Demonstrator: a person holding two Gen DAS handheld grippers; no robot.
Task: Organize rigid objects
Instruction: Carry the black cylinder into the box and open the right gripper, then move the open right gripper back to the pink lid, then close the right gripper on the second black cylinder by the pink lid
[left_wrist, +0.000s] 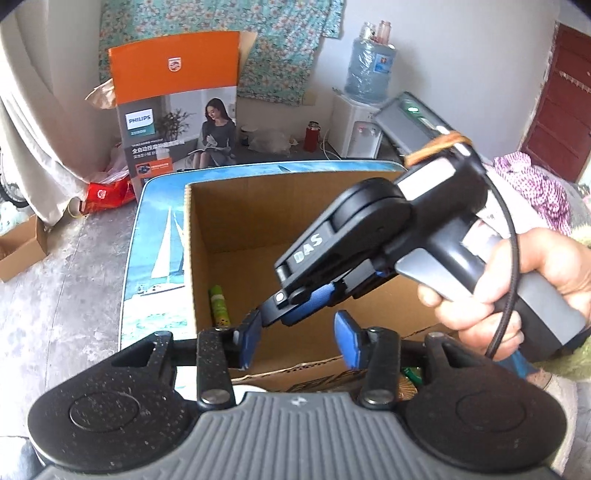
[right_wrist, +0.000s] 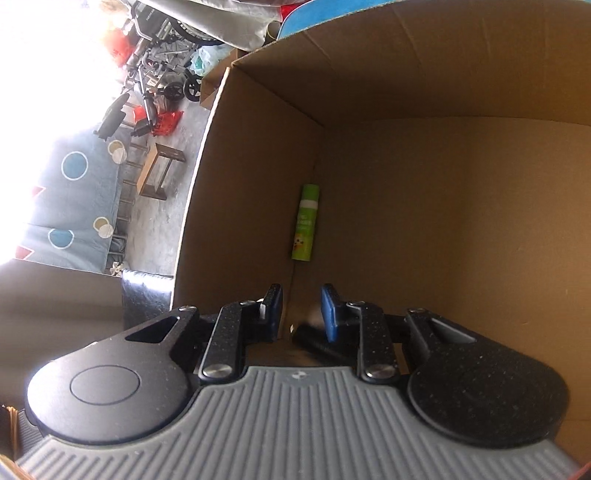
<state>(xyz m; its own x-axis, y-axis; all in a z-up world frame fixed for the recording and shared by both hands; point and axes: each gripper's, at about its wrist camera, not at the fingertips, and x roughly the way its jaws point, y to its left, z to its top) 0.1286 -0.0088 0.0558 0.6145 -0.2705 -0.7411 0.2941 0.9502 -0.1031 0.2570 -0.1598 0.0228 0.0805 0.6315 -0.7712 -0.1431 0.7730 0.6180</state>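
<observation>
**Open carton with one green can; both my claws above it**

Left-wrist view. My left claw (left_wrist: 299, 339) is spread, with nothing between its blue pads (left_wrist: 251, 339). Beyond it stands the open cardboard box (left_wrist: 258, 218), set on a tabletop printed with a white sailboat on blue water (left_wrist: 159, 258). The green can (left_wrist: 219, 306) lies on the box floor against the wall at 9 o'clock; its label writing is too small to read. At 3 o'clock my right hand (left_wrist: 517, 288) holds the right claw (left_wrist: 288, 306), whose black body bears the white letters "DAS". At 11 o'clock stands an orange-topped carton marked "PHILIPS" (left_wrist: 177, 103), with Chinese lettering below. At 1 o'clock a water dispenser (left_wrist: 365, 110) carries a blue bottle, and a red flask (left_wrist: 312, 134) stands beside it. A floral cloth (left_wrist: 221, 22) hangs on the white wall at 12 o'clock. The floor is grey concrete.

Right-wrist view. My right claw's pads stand narrowly apart, and nothing spans the gap. A dark blurred rod (right_wrist: 314, 339) shows by one pad; I cannot tell whether it touches. A wheelchair (right_wrist: 159, 55) stands at 11 o'clock.
</observation>
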